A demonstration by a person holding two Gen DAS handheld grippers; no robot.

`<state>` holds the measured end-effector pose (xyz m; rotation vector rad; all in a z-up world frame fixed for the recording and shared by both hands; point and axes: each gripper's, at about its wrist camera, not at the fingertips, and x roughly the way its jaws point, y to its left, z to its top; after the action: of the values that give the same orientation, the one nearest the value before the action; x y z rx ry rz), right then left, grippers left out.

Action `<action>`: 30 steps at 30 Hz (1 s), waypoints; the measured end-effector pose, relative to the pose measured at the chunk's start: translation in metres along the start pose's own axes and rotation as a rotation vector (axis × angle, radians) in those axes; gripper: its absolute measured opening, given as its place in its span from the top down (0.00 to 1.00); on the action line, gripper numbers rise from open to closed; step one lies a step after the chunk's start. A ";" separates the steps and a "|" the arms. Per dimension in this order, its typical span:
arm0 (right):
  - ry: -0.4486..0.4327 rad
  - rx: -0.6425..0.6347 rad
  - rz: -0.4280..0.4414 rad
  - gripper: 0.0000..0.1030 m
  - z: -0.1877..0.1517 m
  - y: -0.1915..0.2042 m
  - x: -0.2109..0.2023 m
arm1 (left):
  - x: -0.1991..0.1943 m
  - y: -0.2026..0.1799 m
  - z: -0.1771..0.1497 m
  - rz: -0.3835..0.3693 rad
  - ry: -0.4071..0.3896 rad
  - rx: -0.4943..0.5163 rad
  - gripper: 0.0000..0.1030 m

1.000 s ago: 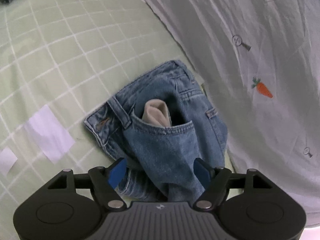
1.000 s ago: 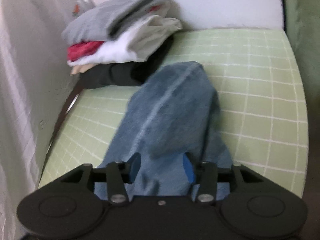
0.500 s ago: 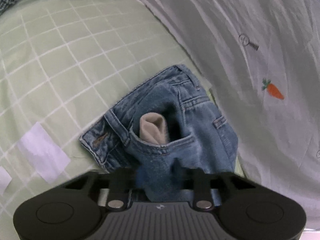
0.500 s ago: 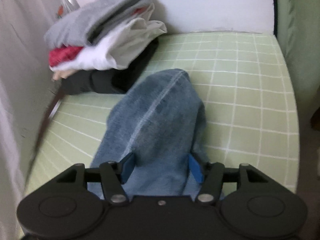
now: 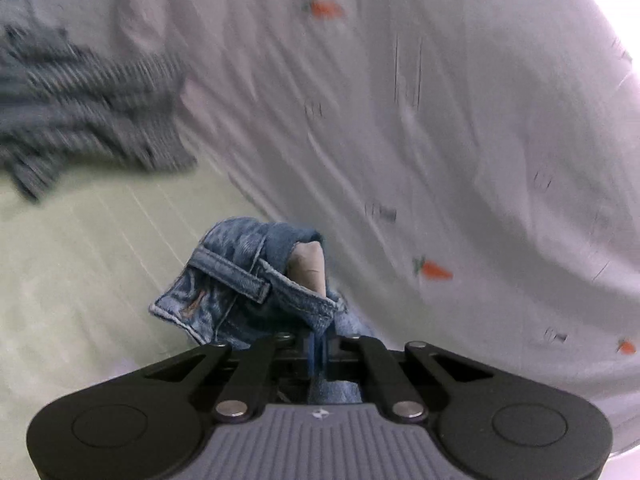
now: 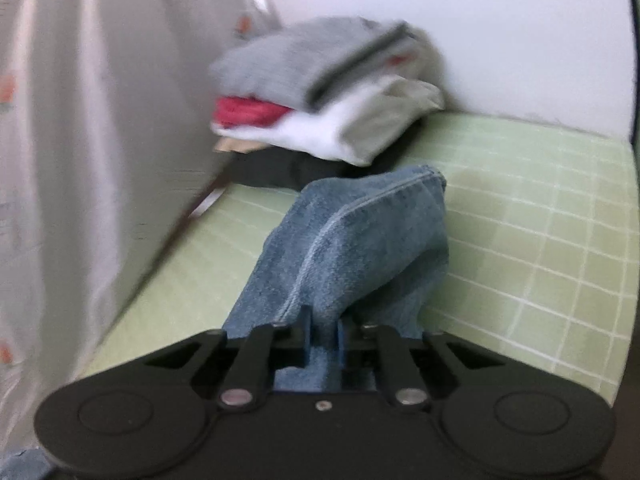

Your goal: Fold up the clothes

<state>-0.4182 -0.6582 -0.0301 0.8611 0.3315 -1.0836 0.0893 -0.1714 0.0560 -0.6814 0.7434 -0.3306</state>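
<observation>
The green checked sheet [image 6: 540,240] carries everything; a white carrot-print cloth [image 5: 440,120] rises along one side of it. At the far end stands a stack of folded clothes [image 6: 320,112] (grey on top, then red, white and something dark), and a striped garment [image 5: 80,120] lies blurred at the other end. The jeans [image 6: 360,248] stretch between the two hands: the right gripper [image 6: 323,340] is closing on a bunched fold of the leg, denim pinched between its jaws, while the left gripper [image 5: 318,350] is pressed together on a thin edge of denim near the waistband [image 5: 256,280]. Both ends appear raised off the sheet. To do this step well, the two pinches probably should rise evenly and keep the cloth taut, so that the fold falls straight and neither edge slips out. The one container here is the jeans' pocket [image 5: 308,300], whose pale lining [image 5: 312,268] pokes out; whether anything else is inside cannot be told.
</observation>
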 end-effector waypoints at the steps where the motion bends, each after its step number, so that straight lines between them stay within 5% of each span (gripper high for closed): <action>1: -0.006 -0.015 0.032 0.88 0.001 0.004 -0.008 | -0.016 0.003 0.003 0.006 -0.030 -0.001 0.98; 8: 0.032 -0.113 0.181 0.88 -0.002 0.026 -0.024 | -0.082 0.041 -0.011 0.123 -0.116 -0.036 0.98; 14: 0.115 -0.220 0.201 0.88 -0.018 0.071 0.018 | -0.075 0.066 -0.022 0.180 -0.080 -0.105 0.98; 19: 0.100 -0.249 0.245 0.89 -0.007 0.129 0.056 | -0.029 0.051 0.006 0.139 -0.081 -0.084 0.98; 25: -0.092 -0.244 0.334 0.89 0.046 0.208 0.078 | 0.029 -0.019 0.069 0.038 -0.149 0.030 0.98; 30: -0.228 -0.200 0.417 0.90 0.083 0.230 0.061 | 0.010 -0.045 0.095 -0.080 -0.253 0.037 0.98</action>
<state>-0.2032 -0.7150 0.0880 0.5866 0.0610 -0.7347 0.1624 -0.1666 0.1321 -0.7041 0.4687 -0.3234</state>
